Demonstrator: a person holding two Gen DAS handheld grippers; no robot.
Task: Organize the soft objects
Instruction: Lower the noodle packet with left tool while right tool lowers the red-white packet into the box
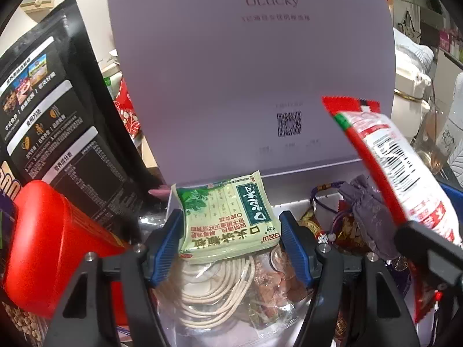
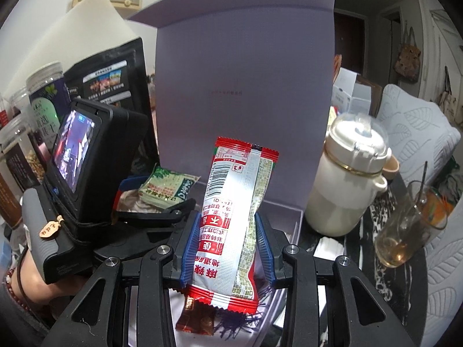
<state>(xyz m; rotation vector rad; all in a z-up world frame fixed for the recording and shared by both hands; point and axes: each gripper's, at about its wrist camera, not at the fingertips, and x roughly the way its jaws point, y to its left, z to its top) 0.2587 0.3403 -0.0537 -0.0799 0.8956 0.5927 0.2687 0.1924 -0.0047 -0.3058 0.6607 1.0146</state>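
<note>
While both packets hang over the open lavender box (image 1: 303, 170), each hand-held gripper is clamped on one.
Left hand-held gripper (image 1: 231, 231) pinches the green sachet (image 1: 228, 219) by its side edges, above the cord coil (image 1: 214, 292); right hand-held gripper (image 2: 227, 243) squeezes the red snack packet (image 2: 231, 211) mid-body, at 3 o'clock of the sachet. Both likely light, crinkly, slippery film; hold flat across the middle, not the seals.
</note>
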